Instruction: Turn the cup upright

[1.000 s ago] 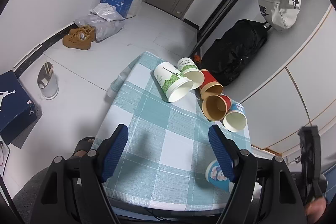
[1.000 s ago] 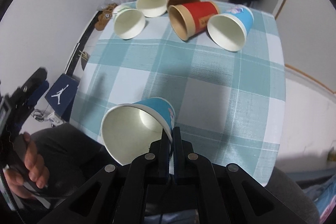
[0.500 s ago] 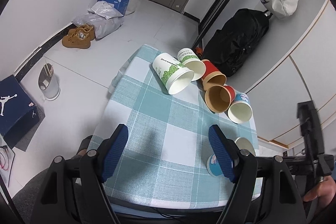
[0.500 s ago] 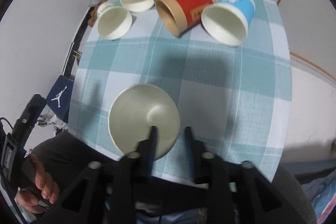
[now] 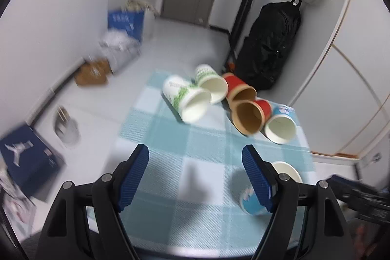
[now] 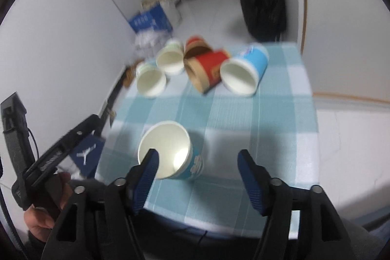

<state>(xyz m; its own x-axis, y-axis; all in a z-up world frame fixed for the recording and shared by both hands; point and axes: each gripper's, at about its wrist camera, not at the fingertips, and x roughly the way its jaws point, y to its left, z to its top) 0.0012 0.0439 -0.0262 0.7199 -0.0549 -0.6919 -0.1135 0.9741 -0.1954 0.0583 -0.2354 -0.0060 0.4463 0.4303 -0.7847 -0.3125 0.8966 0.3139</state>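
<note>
Now my right gripper is wide open, empty; left gripper too. One blue cup stands upright near the table front edge. Five more lie tipped at the back: two green-print, two red, one blue.

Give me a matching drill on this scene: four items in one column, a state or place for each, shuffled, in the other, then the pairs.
Items
1. near blue cup
2. far blue cup
3. black backpack
4. right tongs

States or places
A. on the floor against the wall
B. lying on its side beside a red cup
C. open, holding nothing
D. standing upright on the checked tablecloth

Pairs: 1-D, 2-B, 3-A, 4-C
</note>
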